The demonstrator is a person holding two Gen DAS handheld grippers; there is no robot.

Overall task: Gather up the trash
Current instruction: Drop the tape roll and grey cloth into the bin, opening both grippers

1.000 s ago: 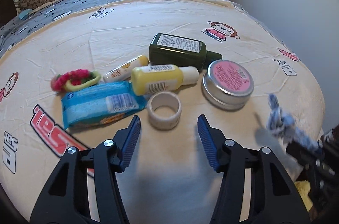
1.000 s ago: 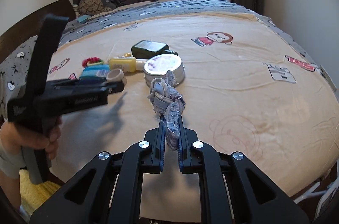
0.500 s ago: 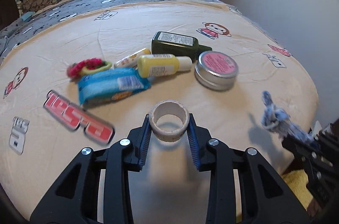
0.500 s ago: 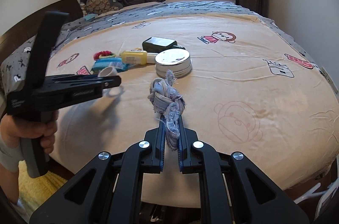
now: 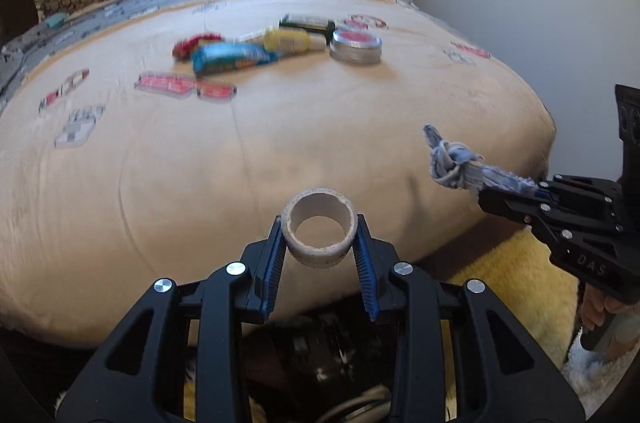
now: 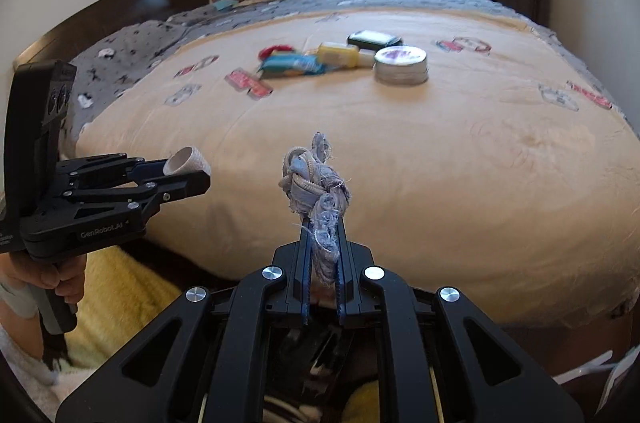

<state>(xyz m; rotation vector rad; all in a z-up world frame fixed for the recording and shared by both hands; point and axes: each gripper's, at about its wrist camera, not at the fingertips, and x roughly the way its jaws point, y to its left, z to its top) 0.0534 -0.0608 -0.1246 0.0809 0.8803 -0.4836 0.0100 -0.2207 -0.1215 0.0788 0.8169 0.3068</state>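
Observation:
My left gripper [image 5: 319, 227] is shut on an empty cardboard tape roll [image 5: 319, 248] and holds it in the air over the near edge of the bed. It also shows in the right wrist view [image 6: 188, 173], with the roll [image 6: 187, 161] between its fingers. My right gripper [image 6: 323, 223] is shut on a knotted, frayed blue-grey cloth scrap [image 6: 316, 183], also held off the bed. The scrap [image 5: 454, 163] and the right gripper [image 5: 508, 193] show at the right of the left wrist view.
On the beige bedspread [image 5: 280, 143] far ahead lie a blue wrapper [image 5: 232, 57], a yellow bottle [image 5: 288, 41], a dark green bottle [image 5: 308, 23], a round tin with a pink lid [image 5: 356, 45] and a red-green hair tie [image 5: 192, 43]. A yellow rug [image 5: 520, 283] lies below the bed.
My left gripper closed on the tape roll, lifted it and drew back to the bed's near edge. My right gripper, still holding the cloth scrap, also pulled back from the items.

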